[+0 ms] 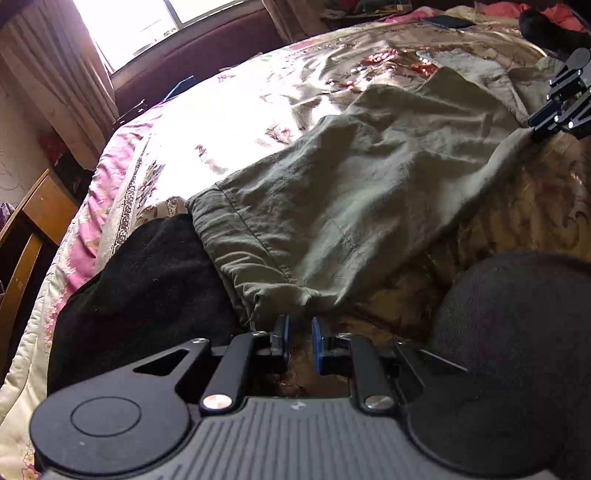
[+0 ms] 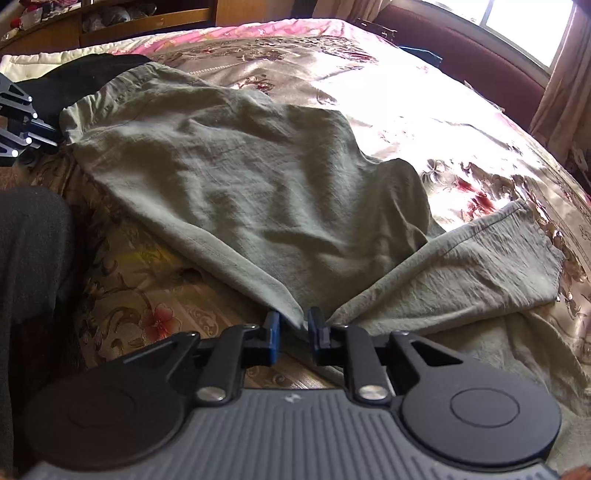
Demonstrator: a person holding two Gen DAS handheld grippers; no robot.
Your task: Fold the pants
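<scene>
Olive-green pants (image 1: 351, 184) lie spread on a floral bedspread (image 1: 229, 122). In the left wrist view my left gripper (image 1: 300, 328) sits at the waistband corner, its blue pads slightly apart with no cloth between them. In the right wrist view the pants (image 2: 258, 184) stretch away, one leg end (image 2: 498, 258) lying to the right. My right gripper (image 2: 293, 321) has a fold of the pants' near edge between its pads, which stand a little apart. Each gripper shows in the other's view: the right one (image 1: 535, 129), the left one (image 2: 44, 136).
A black garment (image 1: 147, 288) lies on the bed left of the waistband. A dark-clothed limb (image 1: 517, 332) is close by on the right. A wooden chair (image 1: 26, 240) stands beside the bed. A window (image 1: 147, 22) and curtains lie beyond the far edge.
</scene>
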